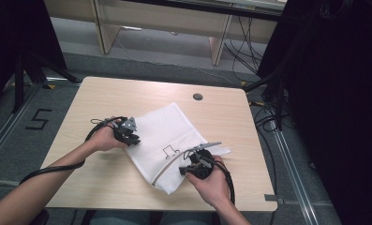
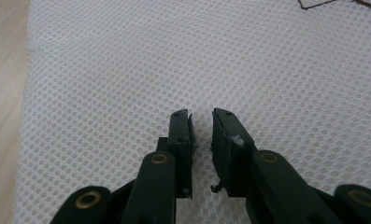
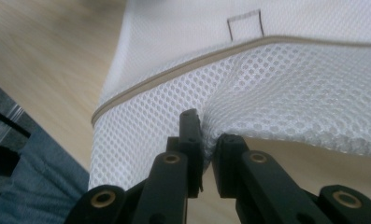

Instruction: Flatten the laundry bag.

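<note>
A white mesh bag [image 1: 167, 129] lies flat near the middle of the wooden table [image 1: 104, 98]. A beige zipper strip [image 1: 165, 168] runs along its near side, and a small dark outline mark [image 1: 170, 151] sits on top. My left gripper [image 1: 136, 139] rests at the bag's left edge. In the left gripper view its jaws [image 2: 202, 119] stand a narrow gap apart over the flat mesh [image 2: 127, 60], pinching nothing. My right gripper [image 1: 184, 169] is at the bag's near right corner. There the mesh [image 3: 290, 84] is raised off the table, and a pucker of it is caught between the gripper's tips [image 3: 210, 128], below the zipper strip [image 3: 174, 72].
A round cable hole [image 1: 197, 96] sits near the table's far edge. Black curtains and stands flank the table, with cables on the floor at the right [image 1: 268, 117]. Pale wooden furniture [image 1: 165, 23] stands beyond. A "5" [image 1: 38, 119] is marked on the floor at the left.
</note>
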### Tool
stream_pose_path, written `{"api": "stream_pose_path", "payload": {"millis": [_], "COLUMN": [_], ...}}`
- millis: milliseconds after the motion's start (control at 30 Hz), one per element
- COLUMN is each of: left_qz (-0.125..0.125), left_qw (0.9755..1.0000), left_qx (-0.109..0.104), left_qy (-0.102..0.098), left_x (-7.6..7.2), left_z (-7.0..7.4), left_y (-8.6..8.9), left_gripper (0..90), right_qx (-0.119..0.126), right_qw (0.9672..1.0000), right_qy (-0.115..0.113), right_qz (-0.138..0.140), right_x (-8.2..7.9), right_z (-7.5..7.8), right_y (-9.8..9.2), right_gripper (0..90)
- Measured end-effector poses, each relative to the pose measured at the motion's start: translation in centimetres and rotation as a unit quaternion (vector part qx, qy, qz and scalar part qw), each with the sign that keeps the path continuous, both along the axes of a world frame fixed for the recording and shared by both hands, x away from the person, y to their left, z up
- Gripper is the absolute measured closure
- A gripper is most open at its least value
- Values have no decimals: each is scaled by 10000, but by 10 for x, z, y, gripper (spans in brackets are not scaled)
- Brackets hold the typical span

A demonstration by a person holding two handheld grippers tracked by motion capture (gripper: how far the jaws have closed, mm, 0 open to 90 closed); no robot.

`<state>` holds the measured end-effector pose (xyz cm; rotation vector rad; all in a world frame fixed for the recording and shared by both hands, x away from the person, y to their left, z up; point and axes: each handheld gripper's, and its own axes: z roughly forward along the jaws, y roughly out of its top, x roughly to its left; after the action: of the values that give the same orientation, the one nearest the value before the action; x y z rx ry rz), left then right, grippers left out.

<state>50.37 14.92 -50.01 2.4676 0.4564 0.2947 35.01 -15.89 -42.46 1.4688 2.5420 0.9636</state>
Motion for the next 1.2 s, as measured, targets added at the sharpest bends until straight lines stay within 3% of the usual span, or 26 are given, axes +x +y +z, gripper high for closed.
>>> {"api": "stream_pose_path", "payload": {"millis": [100,333,367,433,533,567,600,633,667,767,900,933,967,1000,1033,1067,1100,1167,1200], "left_qz": [0,-39,33,71,-15,33,91,25,38,85,119,126,89,104,169,260,300,275,186], "left_qw": [10000,9999,10000,9999,10000,9999,9999,9999,9999,9999,9999,9999,9999,9998,9997,9996,9995,9994,9992], "left_qx": [-5,34,-77,-124,9,-39,-70,4,-24,-40,-20,-13,73,95,105,61,-124,-197,-338], "left_qy": [23,-91,-43,-30,-81,-92,-105,-129,-128,-97,-106,-111,-115,-150,-131,-85,14,19,74], "left_x": [1,0,-1,-1,0,-1,-1,0,0,1,1,1,2,2,1,0,-3,-6,-15], "left_z": [0,0,-1,-2,-1,-1,-2,-1,-1,-1,-1,-1,0,1,1,1,3,5,10], "left_y": [0,0,0,0,0,0,-1,0,0,0,0,0,0,0,0,-1,-1,-1,-5], "left_gripper": [778,780,780,779,780,780,780,780,780,780,778,775,770,770,757,757,730,728,727], "right_qx": [29,8,19,-34,-63,-113,-123,-136,-143,-117,-209,-196,-201,-201,-329,-329,-467,-535,-798], "right_qw": [9998,9991,9986,9990,9988,9982,9984,9980,9984,9973,9982,9979,9989,9989,9987,9987,9980,9968,9946], "right_qy": [190,415,520,441,468,590,537,618,533,720,559,603,407,407,301,301,108,221,34], "right_qz": [-18,14,-73,45,101,49,85,18,90,-24,26,-111,-68,-68,-233,-233,-418,-551,-669], "right_x": [-12,-17,-19,-18,-21,-23,-23,-25,-26,-32,-35,-34,-30,-30,-21,-21,-6,1,18], "right_z": [-11,-21,-22,-24,-26,-26,-27,-27,-29,-28,-24,-18,-17,-17,-10,-10,-7,-6,-6], "right_y": [-11,-15,-13,-14,-16,-16,-18,-19,-22,-27,-38,-44,-48,-48,-57,-57,-70,-77,-90], "right_gripper": [846,820,815,806,781,772,769,769,768,759,756,760,769,769,796,796,900,900,900]}}
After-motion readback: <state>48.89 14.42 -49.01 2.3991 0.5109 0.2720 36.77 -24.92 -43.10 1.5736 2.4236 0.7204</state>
